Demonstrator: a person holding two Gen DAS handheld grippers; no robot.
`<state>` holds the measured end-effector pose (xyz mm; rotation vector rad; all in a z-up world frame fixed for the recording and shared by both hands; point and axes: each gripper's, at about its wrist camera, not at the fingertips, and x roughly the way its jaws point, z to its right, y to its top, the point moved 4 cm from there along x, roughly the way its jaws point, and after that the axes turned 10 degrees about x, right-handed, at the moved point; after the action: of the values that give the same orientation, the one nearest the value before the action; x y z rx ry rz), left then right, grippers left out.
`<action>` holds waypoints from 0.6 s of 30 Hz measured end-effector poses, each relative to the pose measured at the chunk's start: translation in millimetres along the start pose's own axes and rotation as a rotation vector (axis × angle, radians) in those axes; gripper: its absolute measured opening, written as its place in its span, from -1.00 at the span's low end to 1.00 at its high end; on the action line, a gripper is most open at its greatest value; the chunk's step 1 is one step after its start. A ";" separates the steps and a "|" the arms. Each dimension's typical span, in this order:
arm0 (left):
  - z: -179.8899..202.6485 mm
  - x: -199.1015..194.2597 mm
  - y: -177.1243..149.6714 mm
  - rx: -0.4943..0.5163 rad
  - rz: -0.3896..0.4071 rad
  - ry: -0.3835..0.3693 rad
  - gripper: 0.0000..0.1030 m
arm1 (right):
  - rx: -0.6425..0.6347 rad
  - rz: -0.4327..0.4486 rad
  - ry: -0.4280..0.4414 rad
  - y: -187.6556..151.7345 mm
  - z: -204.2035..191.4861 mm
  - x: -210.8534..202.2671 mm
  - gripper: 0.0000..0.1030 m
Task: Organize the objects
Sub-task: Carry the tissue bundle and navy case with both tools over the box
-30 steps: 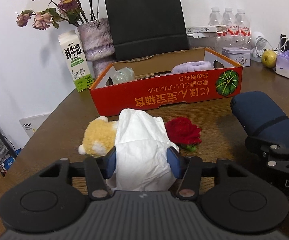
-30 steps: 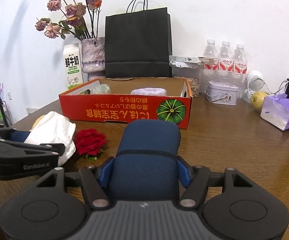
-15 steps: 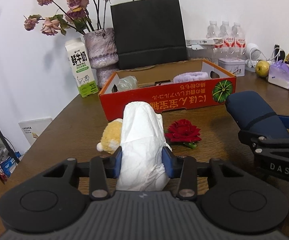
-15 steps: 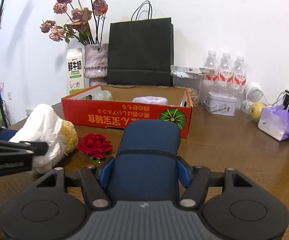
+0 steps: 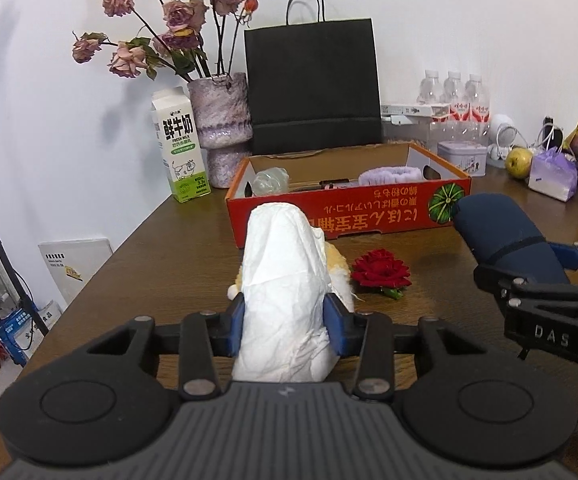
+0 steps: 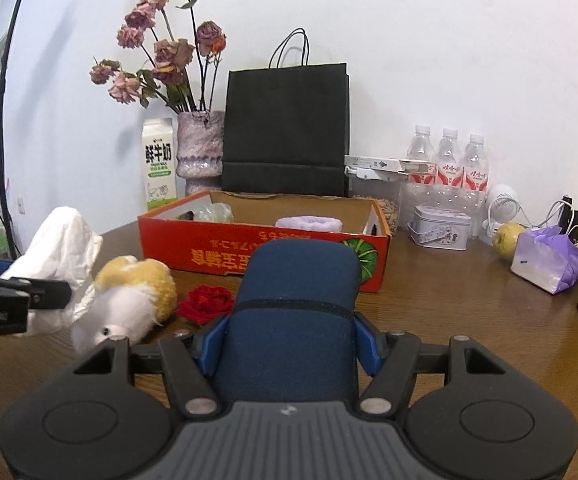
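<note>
My left gripper (image 5: 285,322) is shut on a crumpled white bag (image 5: 285,280), held up off the brown table. A yellow and white plush toy (image 6: 137,292) lies just beyond it, beside a red fabric rose (image 6: 207,302). My right gripper (image 6: 287,344) is shut on a navy blue fabric case (image 6: 295,320), which sticks out forward between the blue pads. Behind both stands an open red cardboard box (image 5: 349,216) holding a purple headband (image 5: 389,174) and a clear wrapped item (image 5: 271,180). The left wrist view shows the blue case (image 5: 501,232) at the right.
Along the wall stand a milk carton (image 5: 179,146), a vase of dried roses (image 5: 221,128), a black paper bag (image 5: 313,84), water bottles (image 6: 449,160) and a tin (image 6: 441,226). A green fruit (image 6: 507,240) and purple tissue pack (image 6: 545,258) sit far right. The table edge (image 5: 101,272) runs at the left.
The left jaws have squeezed tighter on the white bag and lifted it up and back, uncovering the plush toy. The right gripper with the blue case has drawn back slightly.
</note>
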<state>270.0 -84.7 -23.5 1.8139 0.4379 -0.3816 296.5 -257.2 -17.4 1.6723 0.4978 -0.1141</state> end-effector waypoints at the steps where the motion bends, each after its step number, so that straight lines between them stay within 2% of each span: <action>1: -2.1 -1.7 0.5 -0.004 0.004 0.000 -0.21 | 0.004 0.005 0.008 0.1 -3.9 -2.6 0.23; 8: -17.7 -9.5 8.0 -0.025 0.042 -0.016 -0.21 | 0.015 0.022 0.054 5.4 -32.1 -10.6 0.23; 18: -37.0 -2.8 19.6 -0.060 0.074 -0.043 -0.21 | -0.006 0.043 0.051 24.2 -60.2 -3.3 0.23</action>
<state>278.3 -54.5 4.5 1.7549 0.3476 -0.3520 290.4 -202.0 16.3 1.6820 0.5002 -0.0382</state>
